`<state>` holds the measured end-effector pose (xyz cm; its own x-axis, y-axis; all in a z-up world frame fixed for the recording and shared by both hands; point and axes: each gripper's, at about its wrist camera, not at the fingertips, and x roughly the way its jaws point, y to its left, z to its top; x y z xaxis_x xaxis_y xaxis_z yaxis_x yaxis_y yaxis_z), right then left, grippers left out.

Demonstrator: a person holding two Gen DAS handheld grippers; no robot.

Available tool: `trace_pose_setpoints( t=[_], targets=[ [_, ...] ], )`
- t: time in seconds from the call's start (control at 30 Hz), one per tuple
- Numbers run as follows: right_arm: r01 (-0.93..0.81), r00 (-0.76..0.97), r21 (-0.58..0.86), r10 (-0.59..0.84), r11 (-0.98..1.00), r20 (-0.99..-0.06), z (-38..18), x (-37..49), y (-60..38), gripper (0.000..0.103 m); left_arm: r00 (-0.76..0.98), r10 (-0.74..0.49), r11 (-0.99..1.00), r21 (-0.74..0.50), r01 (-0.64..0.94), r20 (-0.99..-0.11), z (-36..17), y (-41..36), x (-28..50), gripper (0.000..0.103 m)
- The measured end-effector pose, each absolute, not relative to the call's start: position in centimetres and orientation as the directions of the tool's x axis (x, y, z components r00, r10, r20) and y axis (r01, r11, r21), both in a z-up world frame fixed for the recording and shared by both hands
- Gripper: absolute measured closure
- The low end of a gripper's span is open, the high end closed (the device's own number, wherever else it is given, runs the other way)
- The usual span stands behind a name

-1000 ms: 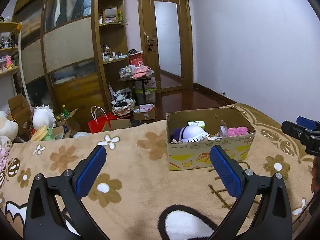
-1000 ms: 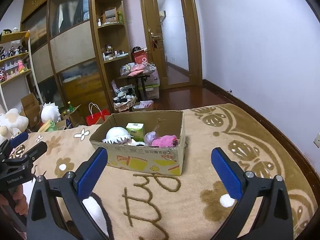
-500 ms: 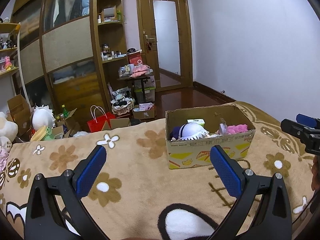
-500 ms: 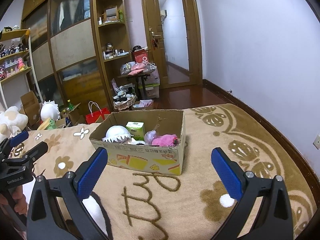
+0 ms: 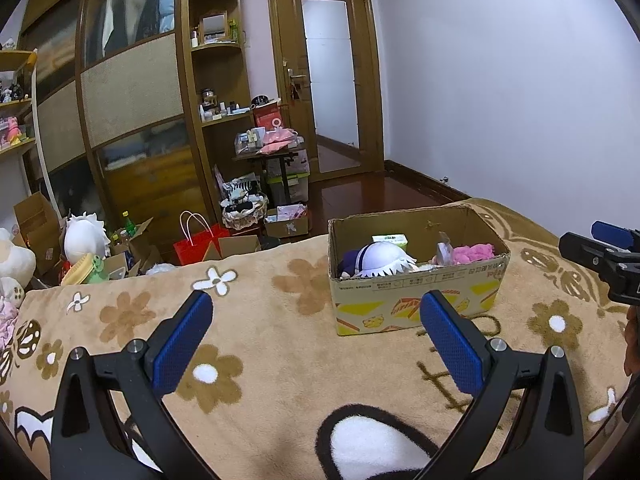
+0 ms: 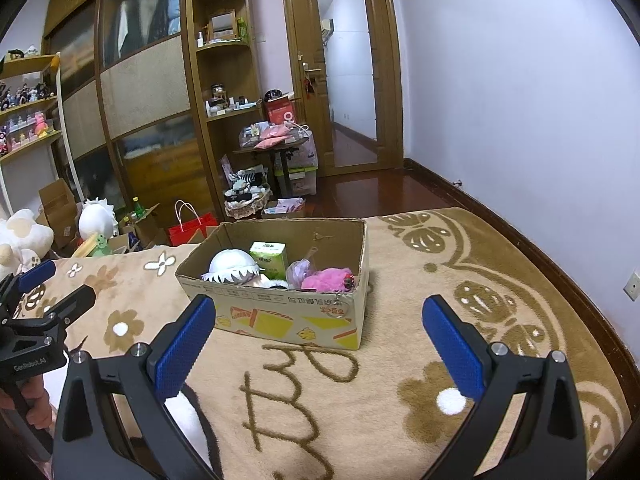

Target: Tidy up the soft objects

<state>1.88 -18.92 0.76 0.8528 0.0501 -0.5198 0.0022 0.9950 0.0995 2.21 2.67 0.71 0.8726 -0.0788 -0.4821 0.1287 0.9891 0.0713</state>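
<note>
A cardboard box [image 5: 416, 300] [image 6: 280, 316] stands on the tan flowered blanket [image 5: 260, 292]. Inside lie a white-haired plush doll [image 5: 380, 258] [image 6: 234, 266], a pink fluffy item [image 5: 472, 252] [image 6: 326, 280], a pale purple pouch [image 6: 298, 270] and a green carton [image 6: 269, 255]. My left gripper [image 5: 316, 336] is open and empty, low over the blanket, short and left of the box; it also shows at the left edge of the right wrist view [image 6: 44, 292]. My right gripper [image 6: 320, 336] is open and empty, in front of the box; it shows at the right edge of the left wrist view [image 5: 600, 248].
Beyond the blanket's far edge the floor holds a red bag [image 5: 200, 240], open cartons, a white plush [image 5: 86, 236] and a basket [image 5: 244, 208]. A wooden wardrobe and shelves [image 5: 160, 100] stand behind, a small table [image 5: 276, 152] by the door. White wall on the right.
Both grippers stay open and nearly still. The views have shifted very slightly; the box and its contents have not moved.
</note>
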Motion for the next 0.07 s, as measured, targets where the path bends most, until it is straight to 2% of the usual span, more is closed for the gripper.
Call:
trace_pose_setpoints(
  t=[0.07],
  targets=[
    [0.002,0.853,0.098,0.05,0.995,-0.519,0.72,1.89,-18.92,0.0,0.871,-0.079,0.989,0.07,0.128,-0.484,0.7,2.71,2.21,0.0]
  ],
)
